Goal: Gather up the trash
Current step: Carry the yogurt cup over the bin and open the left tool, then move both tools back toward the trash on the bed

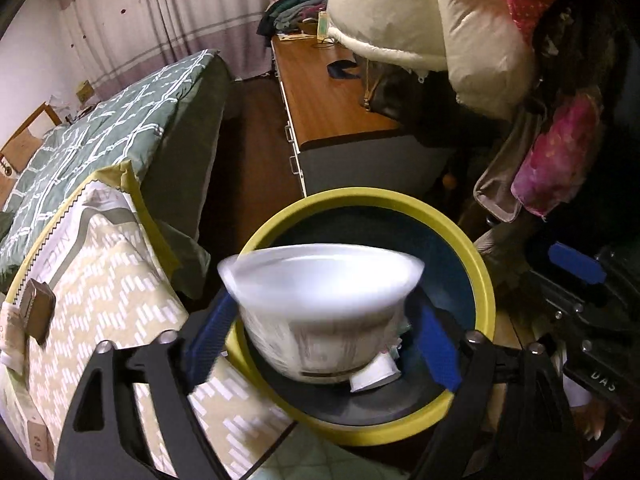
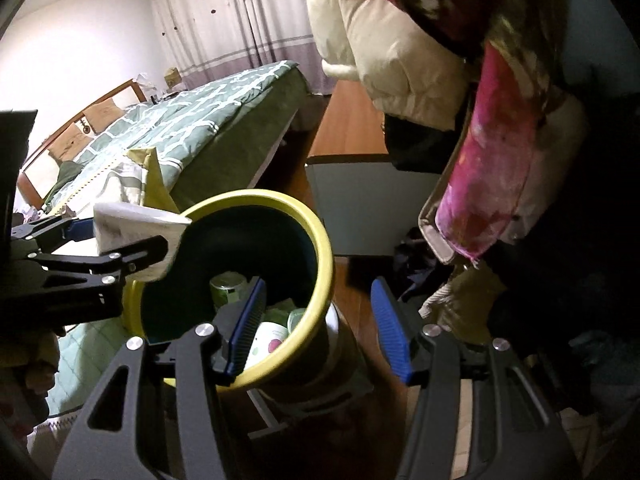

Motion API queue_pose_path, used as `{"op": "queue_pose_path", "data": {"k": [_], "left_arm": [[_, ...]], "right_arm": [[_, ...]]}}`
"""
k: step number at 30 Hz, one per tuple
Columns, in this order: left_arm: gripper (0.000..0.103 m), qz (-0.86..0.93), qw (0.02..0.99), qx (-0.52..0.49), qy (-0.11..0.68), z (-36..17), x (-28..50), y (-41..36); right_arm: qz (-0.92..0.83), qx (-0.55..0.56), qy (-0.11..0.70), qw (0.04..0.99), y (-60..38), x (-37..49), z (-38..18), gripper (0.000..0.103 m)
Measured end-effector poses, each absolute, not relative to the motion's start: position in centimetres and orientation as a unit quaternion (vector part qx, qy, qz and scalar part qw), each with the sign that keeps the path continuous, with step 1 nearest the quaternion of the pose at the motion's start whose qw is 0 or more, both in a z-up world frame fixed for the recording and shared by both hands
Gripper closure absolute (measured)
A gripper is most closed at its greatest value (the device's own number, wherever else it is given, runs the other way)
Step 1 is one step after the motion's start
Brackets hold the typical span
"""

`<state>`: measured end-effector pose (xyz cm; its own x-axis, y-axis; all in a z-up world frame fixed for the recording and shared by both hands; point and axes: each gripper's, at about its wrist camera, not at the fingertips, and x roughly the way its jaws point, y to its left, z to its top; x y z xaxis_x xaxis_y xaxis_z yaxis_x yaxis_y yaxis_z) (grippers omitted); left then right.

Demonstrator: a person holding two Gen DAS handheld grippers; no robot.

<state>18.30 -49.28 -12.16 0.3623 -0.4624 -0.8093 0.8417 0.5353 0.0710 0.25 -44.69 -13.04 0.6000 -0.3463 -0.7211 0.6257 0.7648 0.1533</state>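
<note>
- The white paper bowl (image 1: 320, 292) is smeared by motion blur, so its printed side cannot be read; in the left wrist view it hides most of what is inside the bin (image 1: 480, 280).
- The left claw (image 1: 324, 304) is seen released: the bowl sits loose between the blue pads above the bin's mouth, and a gap is visible at the right pad.
- The right claw (image 2: 319, 282) is spread with nothing held; one pad is seen over the bin's inside, the other outside it over the wooden floor (image 2: 352, 280).
- The yellow rim is partly cut off by the claw frames in both views.
- A bed (image 1: 100, 128) with a green patterned cover stands beside the bin, and a wooden table (image 1: 320, 96) lies beyond it.
- A cream padded jacket (image 1: 420, 20) and a pink garment (image 1: 560, 152) hang over the table's near end and hide it.
- Only the right wrist view shows trash already in the bin, among it a green can (image 2: 226, 290); the left claw and bowl are seen there from the side, at the bin's far edge.
- Only the left wrist view shows a small white cup (image 1: 374, 378) under the bowl.
</note>
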Motion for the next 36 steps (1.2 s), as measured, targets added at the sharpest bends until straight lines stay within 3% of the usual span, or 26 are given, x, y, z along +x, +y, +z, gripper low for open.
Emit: {"op": "queue_pose_path", "data": {"k": [9, 16, 27, 36], "left_arm": [[0.01, -0.399, 0.823, 0.194, 0.354, -8.4, 18.2, -40.7], [0.006, -0.322, 0.881, 0.141, 0.317, -6.2, 18.3, -27.8], [0.005, -0.107, 0.943, 0.063, 0.309, -7.1, 21.0, -4.9], [0.005, -0.004, 0.954, 0.003, 0.301, -8.6, 22.1, 5.0]], "right_arm": [[-0.254, 0.192, 0.358, 0.878, -43.0, 2.1, -13.2, 0.05], [-0.212, 0.168, 0.366, 0.89, -39.4, 5.0, -12.5, 0.049], [-0.102, 0.084, 0.375, 0.917, -29.1, 13.8, -8.9, 0.048], [0.011, 0.033, 0.382, 0.924, -18.1, 22.6, -7.1, 0.048]]}}
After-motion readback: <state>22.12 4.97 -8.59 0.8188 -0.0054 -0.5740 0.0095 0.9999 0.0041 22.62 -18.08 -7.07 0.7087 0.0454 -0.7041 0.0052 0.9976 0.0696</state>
